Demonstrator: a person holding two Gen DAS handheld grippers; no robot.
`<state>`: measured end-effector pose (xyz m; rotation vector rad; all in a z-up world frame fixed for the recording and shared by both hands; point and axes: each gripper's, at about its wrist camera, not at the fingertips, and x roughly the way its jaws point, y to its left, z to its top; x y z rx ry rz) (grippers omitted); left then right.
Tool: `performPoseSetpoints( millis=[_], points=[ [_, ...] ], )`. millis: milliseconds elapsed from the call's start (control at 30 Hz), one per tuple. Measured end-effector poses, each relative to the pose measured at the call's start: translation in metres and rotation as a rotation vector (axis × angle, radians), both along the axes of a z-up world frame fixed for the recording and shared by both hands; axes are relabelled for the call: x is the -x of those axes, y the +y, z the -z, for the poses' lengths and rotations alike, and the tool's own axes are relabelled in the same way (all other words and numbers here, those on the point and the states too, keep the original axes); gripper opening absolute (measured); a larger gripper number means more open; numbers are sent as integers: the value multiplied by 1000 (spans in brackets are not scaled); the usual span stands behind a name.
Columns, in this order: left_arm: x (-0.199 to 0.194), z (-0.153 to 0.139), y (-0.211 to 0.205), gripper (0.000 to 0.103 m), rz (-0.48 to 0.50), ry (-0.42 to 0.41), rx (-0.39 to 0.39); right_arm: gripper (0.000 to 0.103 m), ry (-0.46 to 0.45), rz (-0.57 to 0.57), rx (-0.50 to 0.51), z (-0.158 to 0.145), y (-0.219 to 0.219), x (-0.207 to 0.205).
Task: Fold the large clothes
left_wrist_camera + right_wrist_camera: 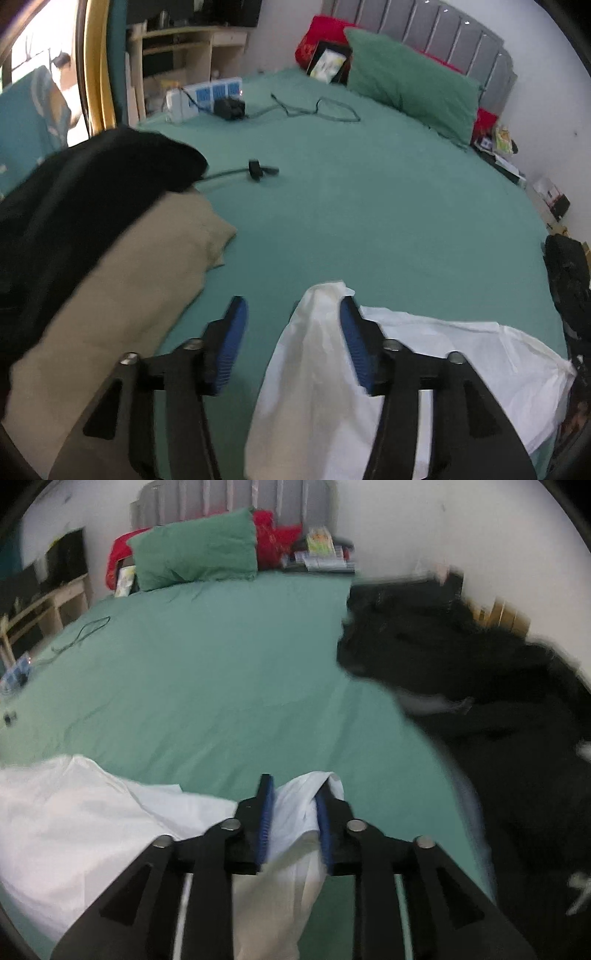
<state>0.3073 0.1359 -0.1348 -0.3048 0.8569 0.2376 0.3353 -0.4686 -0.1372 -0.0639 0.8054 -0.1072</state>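
A white garment [314, 387] lies crumpled at the near edge of the green bed [369, 221]. In the left wrist view my left gripper [291, 306] stands wide open. A bunched end of the white cloth leans against its right blue pad [354, 347], and its left pad is bare. In the right wrist view the white garment [92, 812] spreads to the left, and one fold of it rises between the jaws of my right gripper [295, 786]. Those jaws are partly apart and the cloth sits loose between the blue pads [264, 819].
A folded beige garment [122, 288] with a black one [74, 192] on top lies at the bed's left. A black clothes pile [498, 720] fills the right side. A green pillow [406, 85], a charger with cables [231, 107] and a small black cable [258, 170] lie farther up.
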Motion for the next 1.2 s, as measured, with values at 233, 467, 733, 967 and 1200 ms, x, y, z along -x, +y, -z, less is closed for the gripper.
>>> performPoseSetpoints(
  millis=[233,467,733,967,1200],
  points=[
    [47,-4,-48,58,189,31,40,83,-82,21,44,-17,5,42],
    [50,31,-82,58,246,108,95,81,-34,-97,-314,-10,17,61],
    [50,50,-85,58,197,132,165,42,173,-201,-584,38,41,59],
    [43,41,-90,2,244,87,140,1,193,-223,-649,43,39,55],
    [37,3,-101,1,270,-50,39,1,116,-236,-617,18,41,51]
  ],
)
